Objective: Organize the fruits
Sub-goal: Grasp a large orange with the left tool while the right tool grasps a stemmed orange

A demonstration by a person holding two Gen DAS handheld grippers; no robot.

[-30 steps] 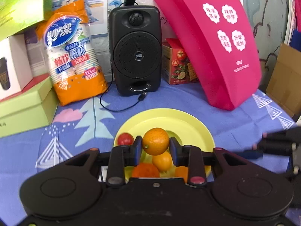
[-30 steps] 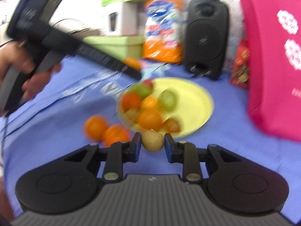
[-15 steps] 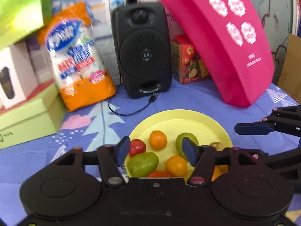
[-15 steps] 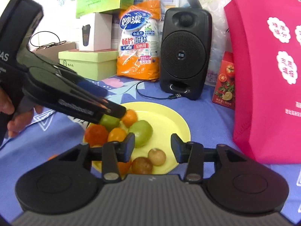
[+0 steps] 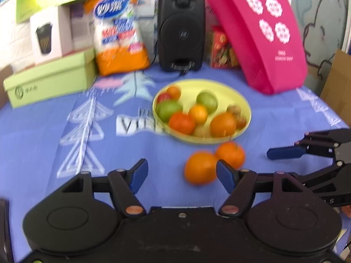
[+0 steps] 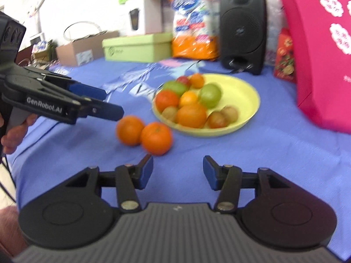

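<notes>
Both claws hang above the blue-clothed surface (image 5: 43,135) with jaws spread wide and nothing between them: the left claw (image 5: 182,174) and the right claw (image 6: 177,171). A yellow plate (image 6: 245,92) holds a heap of oranges, green fruits and small brown ones. Two loose oranges (image 6: 156,138) lie touching each other on the cloth just beside the plate's near rim, in front of both claws.

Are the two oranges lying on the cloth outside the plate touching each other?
Touching. In the right wrist view the left orange and the right orange press together with no cloth showing between them.
</notes>
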